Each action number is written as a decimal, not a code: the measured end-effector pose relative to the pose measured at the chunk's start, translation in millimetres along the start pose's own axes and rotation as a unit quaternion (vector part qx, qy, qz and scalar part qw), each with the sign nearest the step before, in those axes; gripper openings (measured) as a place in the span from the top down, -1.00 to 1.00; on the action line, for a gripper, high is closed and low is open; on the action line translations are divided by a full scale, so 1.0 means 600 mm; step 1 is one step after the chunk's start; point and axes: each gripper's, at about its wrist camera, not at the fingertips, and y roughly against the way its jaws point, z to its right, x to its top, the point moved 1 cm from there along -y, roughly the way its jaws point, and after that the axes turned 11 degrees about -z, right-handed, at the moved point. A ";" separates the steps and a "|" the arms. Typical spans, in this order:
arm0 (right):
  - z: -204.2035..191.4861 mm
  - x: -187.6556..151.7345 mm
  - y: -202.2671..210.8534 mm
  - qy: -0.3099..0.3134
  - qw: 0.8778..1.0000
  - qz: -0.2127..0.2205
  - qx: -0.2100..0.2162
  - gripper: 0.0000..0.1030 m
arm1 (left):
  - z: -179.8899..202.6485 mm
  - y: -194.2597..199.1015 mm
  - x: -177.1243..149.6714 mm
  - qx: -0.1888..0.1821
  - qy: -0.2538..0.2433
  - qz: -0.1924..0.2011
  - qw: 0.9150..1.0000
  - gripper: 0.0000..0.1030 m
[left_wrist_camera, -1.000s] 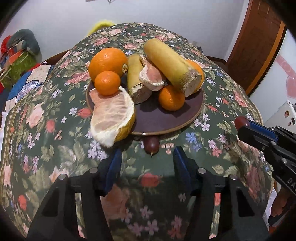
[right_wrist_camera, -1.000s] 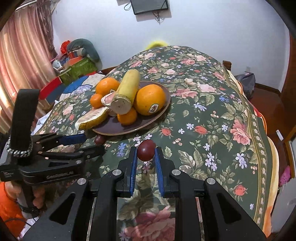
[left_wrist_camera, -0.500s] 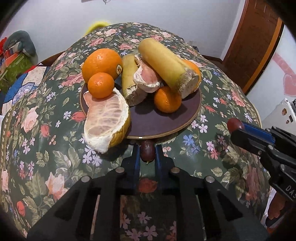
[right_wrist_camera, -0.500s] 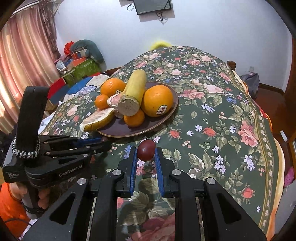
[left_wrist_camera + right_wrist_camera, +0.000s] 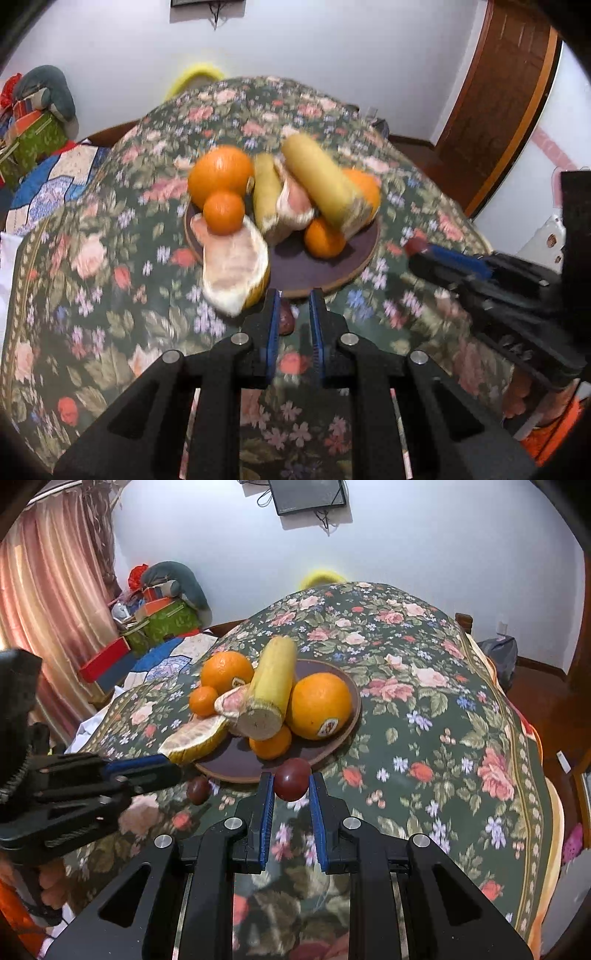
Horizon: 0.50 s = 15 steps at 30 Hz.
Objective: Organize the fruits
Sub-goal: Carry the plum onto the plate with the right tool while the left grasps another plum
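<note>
The right hand-held gripper (image 5: 291, 786) is gripping a dark red fruit (image 5: 291, 778) between its blue pads, just in front of the brown plate (image 5: 332, 746) of oranges. The left hand-held gripper (image 5: 293, 310) is standing nearly closed around a second dark fruit (image 5: 286, 320) lying on the flowered surface (image 5: 443, 716); whether it is actually gripping that fruit I cannot tell.

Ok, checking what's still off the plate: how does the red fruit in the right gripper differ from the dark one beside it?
The red fruit is clamped between the pads of the right gripper; the dark fruit lies on the tablecloth near the left gripper. The red fruit looks brighter and bigger; the dark fruit is duller, near-brown. Both are small, round and off the plate.
</note>
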 end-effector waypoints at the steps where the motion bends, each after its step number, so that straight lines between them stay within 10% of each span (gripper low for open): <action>1: 0.000 0.004 -0.002 0.000 1.000 0.000 0.000 0.66 | 0.001 0.001 0.008 -0.002 -0.001 0.004 1.000 0.70; 15: 0.008 0.038 -0.062 0.014 1.000 -0.027 -0.005 0.66 | 0.002 -0.056 0.046 -0.009 -0.006 -0.008 1.000 0.70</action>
